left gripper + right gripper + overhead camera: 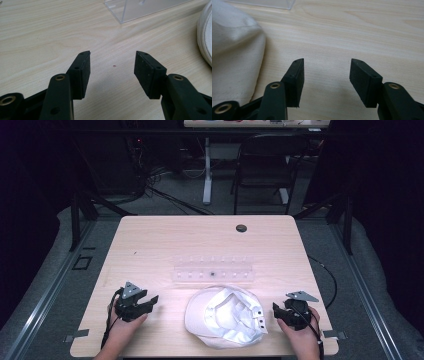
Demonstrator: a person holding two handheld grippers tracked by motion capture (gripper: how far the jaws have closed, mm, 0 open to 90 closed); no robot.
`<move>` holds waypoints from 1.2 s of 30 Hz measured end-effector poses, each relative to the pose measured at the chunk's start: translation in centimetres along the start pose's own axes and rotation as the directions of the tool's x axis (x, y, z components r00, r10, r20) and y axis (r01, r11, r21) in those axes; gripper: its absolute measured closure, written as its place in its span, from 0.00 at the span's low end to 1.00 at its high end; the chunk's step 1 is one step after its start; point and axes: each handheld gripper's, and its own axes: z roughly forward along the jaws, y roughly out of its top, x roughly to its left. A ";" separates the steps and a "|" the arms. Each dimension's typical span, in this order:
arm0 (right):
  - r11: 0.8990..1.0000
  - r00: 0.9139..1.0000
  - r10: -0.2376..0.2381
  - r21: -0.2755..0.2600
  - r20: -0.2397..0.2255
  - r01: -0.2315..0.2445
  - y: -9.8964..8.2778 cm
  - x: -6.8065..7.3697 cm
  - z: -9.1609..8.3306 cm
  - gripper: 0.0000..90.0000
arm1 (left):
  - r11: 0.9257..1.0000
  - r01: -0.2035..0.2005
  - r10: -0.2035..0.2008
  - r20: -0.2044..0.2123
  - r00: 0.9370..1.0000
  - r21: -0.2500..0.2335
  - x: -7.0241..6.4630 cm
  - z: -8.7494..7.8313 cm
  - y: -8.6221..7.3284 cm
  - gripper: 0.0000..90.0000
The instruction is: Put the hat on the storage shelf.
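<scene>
Two hand-held grippers rest at the near edge of a pale wooden table (150, 235), one on each side of a white cap (225, 315) that lies upside down between them, its inside and white strap facing up. In the high view the left gripper (150, 301) sits at the near left, held in the person's left hand (122, 330), with its black jaws pointing right toward the cap and a clear stretch of table between the jaw tips and the cap's rim. The right gripper (276, 309) sits at the near right in the right hand (302, 335), its jaws pointing left at the cap and lying close beside its edge. Both pairs of jaws are spread wide with nothing between them. In the left gripper view only bare wood lies between the pads of the left gripper (112, 61), the cap (205, 35) curves in at the right edge, and a corner of a clear plastic rack (140, 10) stands farther off. In the right gripper view the right gripper (326, 68) also spans bare wood, with the cap's cloth (234, 50) close by on the left. Beyond the cap, toward the far side, the clear plastic rack (212, 268) lies across the middle of the table, and a small dark round hole (241, 228) marks the far part of the tabletop.
</scene>
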 end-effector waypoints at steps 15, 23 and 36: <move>0.988 0.985 0.084 0.145 -0.150 -0.062 3.4 -0.1 -2.6 0.64 | 1.000 0.011 -0.011 0.026 1.000 0.011 -0.2 0.0 0.0 0.56; 0.971 0.957 0.140 0.223 -0.256 -0.082 4.8 0.3 -4.1 0.68 | 1.000 0.004 -0.004 0.023 1.000 0.012 -0.3 0.0 0.0 0.56; 0.952 0.920 0.186 0.294 -0.344 -0.082 5.7 1.1 -4.8 0.60 | 1.000 0.008 -0.008 0.016 1.000 0.014 -0.3 0.0 -0.1 0.56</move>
